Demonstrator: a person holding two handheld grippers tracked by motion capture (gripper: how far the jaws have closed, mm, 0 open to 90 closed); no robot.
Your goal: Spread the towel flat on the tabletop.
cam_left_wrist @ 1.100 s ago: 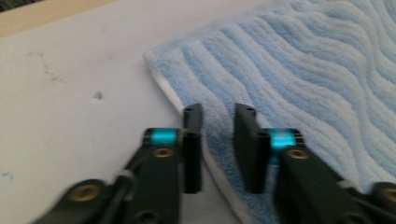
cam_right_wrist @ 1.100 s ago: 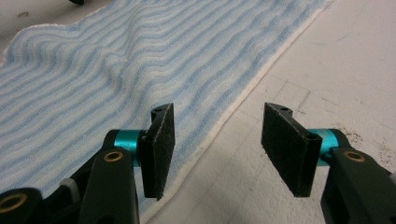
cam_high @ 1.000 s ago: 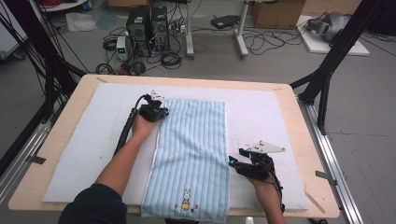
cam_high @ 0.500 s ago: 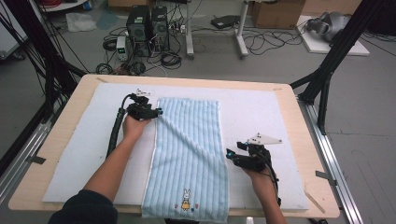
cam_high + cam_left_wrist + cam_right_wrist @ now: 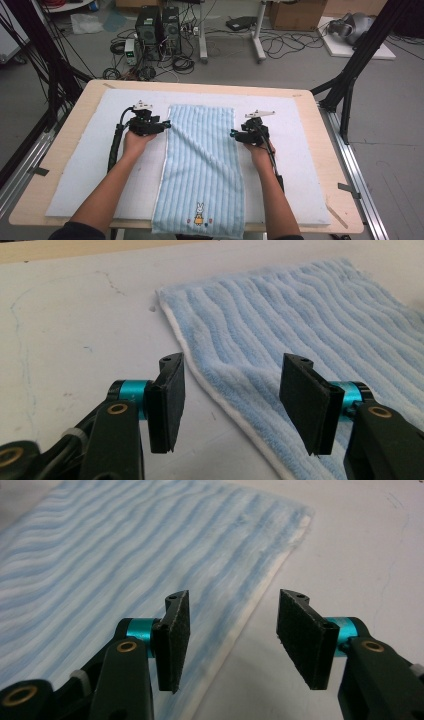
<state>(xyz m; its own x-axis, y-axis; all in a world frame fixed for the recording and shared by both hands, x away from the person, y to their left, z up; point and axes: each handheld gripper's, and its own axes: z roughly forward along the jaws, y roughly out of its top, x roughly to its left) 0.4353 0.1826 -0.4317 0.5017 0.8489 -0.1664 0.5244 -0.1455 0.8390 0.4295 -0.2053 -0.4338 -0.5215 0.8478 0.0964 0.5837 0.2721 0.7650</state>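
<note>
Wooden worktop (image 5: pixel 60 165) with white mat (image 5: pixel 90 165); blue striped towel (image 5: pixel 202 165) lengthwise at centre. Left tongs (image 5: pixel 166 125) and right tongs (image 5: pixel 233 134) apart, empty, astride towel's long edges toward far end, right just narrowing. Probable step: regrasp; next, clamping both edges evenly.

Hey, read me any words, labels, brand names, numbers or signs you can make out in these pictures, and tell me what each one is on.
No readable text anywhere.
The blue striped towel bears only a small rabbit picture near its near edge, no words.
Any labels on the computer towers on the floor are too small to read.
</note>
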